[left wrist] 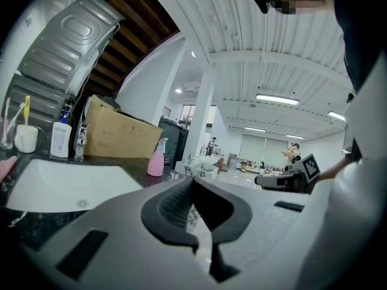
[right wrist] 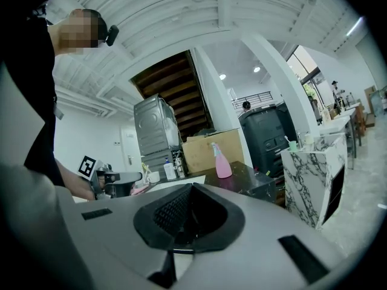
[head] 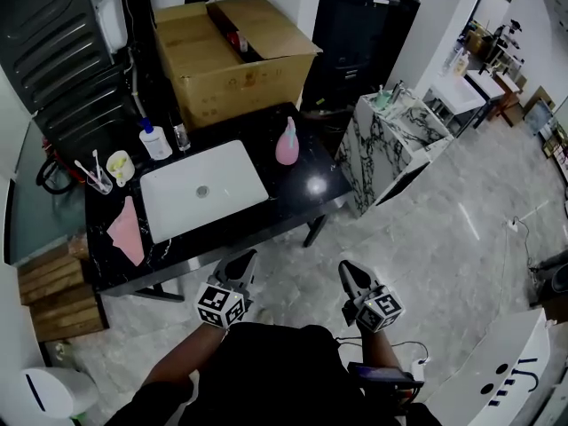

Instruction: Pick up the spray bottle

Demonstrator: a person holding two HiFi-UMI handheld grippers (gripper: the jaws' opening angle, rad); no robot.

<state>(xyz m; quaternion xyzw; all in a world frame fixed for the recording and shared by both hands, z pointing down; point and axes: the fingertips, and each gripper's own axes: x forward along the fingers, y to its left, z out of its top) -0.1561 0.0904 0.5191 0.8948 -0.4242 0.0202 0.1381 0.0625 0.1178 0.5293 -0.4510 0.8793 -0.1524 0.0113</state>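
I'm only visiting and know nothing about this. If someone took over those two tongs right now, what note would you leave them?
Left tongs: shut, empty, held just short of the counter.
Right tongs: shut, empty, beside them.
Pink spray bottle: upright on the black counter, to the right of the white sink in the head view, untouched.
Done: nothing yet.
Left: reach over, open, grip the bottle, lift.

From my head camera I'm looking steeply down at the black counter [head: 302, 180], well ahead. Left gripper [left wrist: 193, 183] camera faces nearly level over its near edge; right gripper [right wrist: 190, 189] camera sits further right. All three catch the pink spray bottle [head: 287, 142].
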